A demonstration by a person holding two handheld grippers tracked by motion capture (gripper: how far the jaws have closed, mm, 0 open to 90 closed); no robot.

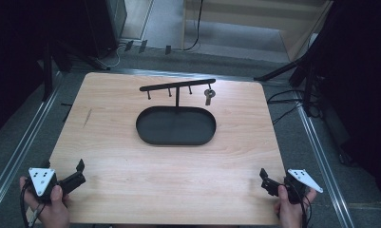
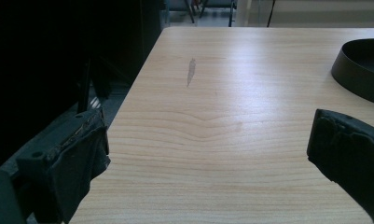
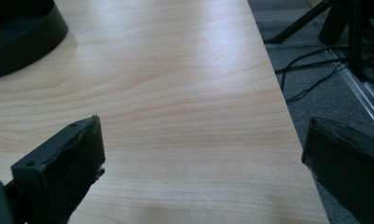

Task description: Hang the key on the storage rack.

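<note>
At tabletop's near corners we're holding left gripper (image 1: pixel 79 172) and right gripper (image 1: pixel 265 179), both released, empty. Key (image 1: pixel 208 94) hanging on rack (image 1: pixel 177 86) toward far edge, right-of-centre; right gripper nearer.

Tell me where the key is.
In the high view, the key hangs from the rightmost hook of the black rack, at the far side of the table, just behind the oval tray.
</note>
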